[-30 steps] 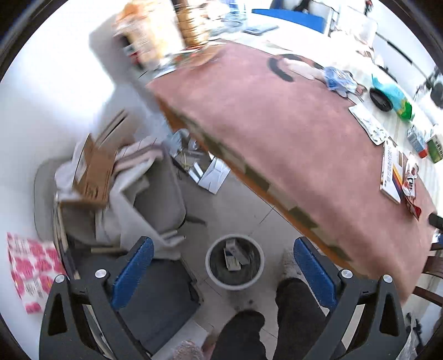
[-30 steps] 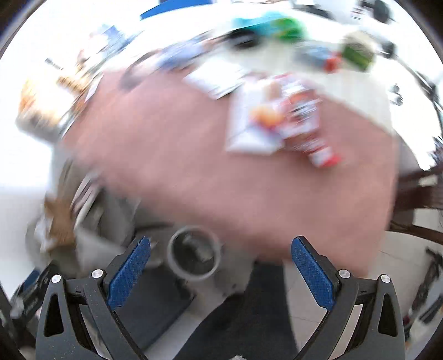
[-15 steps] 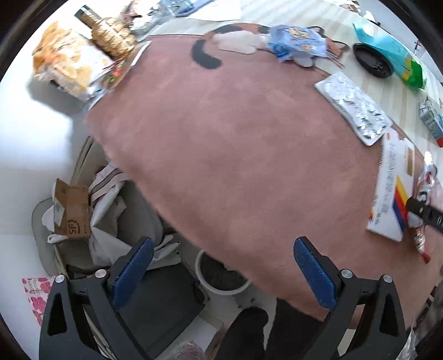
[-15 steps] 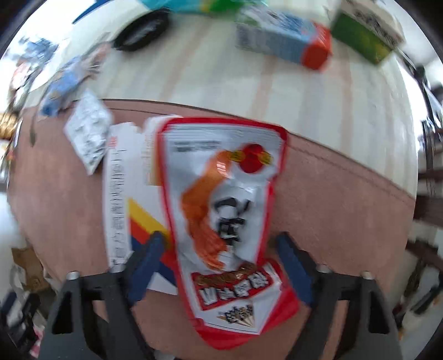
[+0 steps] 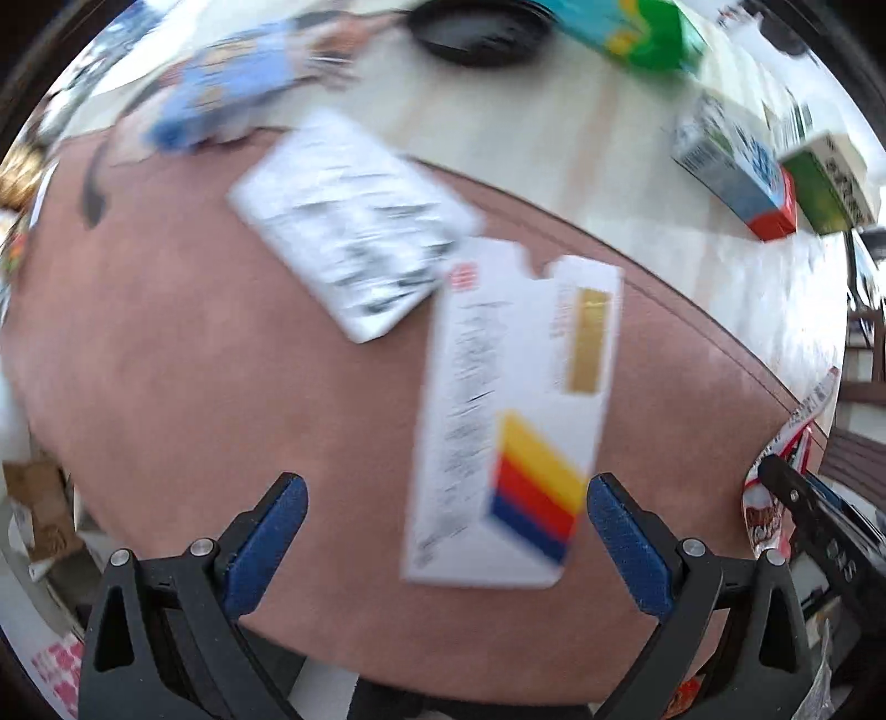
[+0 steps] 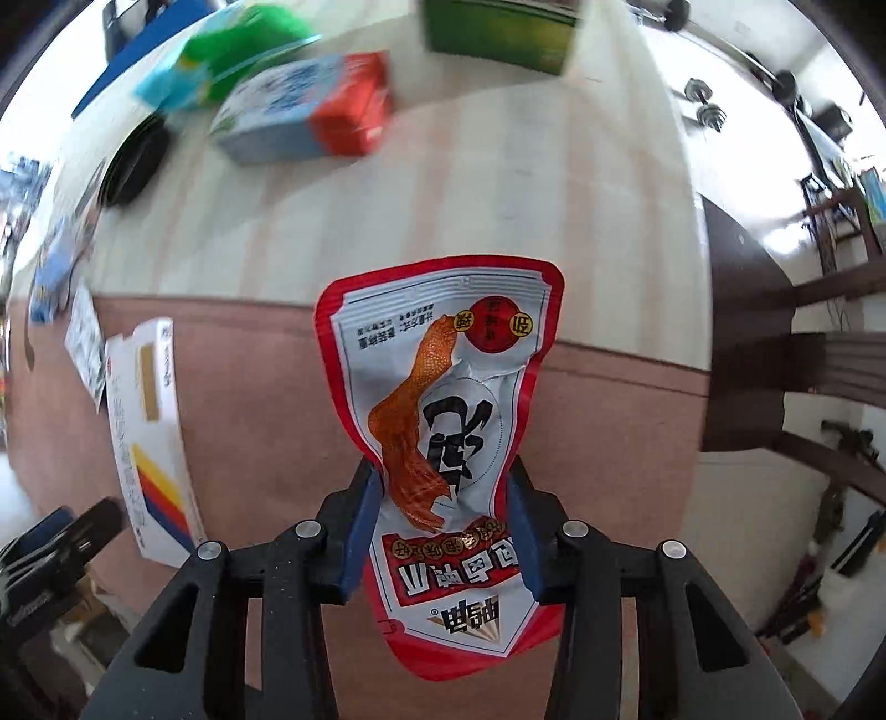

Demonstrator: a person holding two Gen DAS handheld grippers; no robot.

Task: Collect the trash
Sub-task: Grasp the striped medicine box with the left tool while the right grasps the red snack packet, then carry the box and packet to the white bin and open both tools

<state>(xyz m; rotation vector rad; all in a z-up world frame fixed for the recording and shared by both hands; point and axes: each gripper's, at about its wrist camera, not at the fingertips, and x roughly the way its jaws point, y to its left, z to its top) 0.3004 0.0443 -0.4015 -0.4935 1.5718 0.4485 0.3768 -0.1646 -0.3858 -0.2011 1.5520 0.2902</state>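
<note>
Right tongs point(image 6: 443, 531) have just been closing and are now clamped on the red-and-white snack pouch point(image 6: 443, 399); both blue pads pinch its lower half, pouch buckled at the waist, most of it sticking out ahead of the tips over the brown mat point(image 6: 266, 387) on the counter point(image 6: 498, 183).

Left tongs point(image 5: 446, 531) wide open, nothing gripped. White flat carton with yellow/red/blue stripes point(image 5: 515, 421) lies on the mat between and ahead of its pads, not touching either. Blister pack point(image 5: 354, 232) further ahead, to the left, just beside the carton's far end.

Past the mat on the bare counter: blue-and-red carton point(image 6: 304, 116), green box point(image 6: 498, 27), black lid point(image 5: 476, 27). Left view is motion-blurred.
</note>
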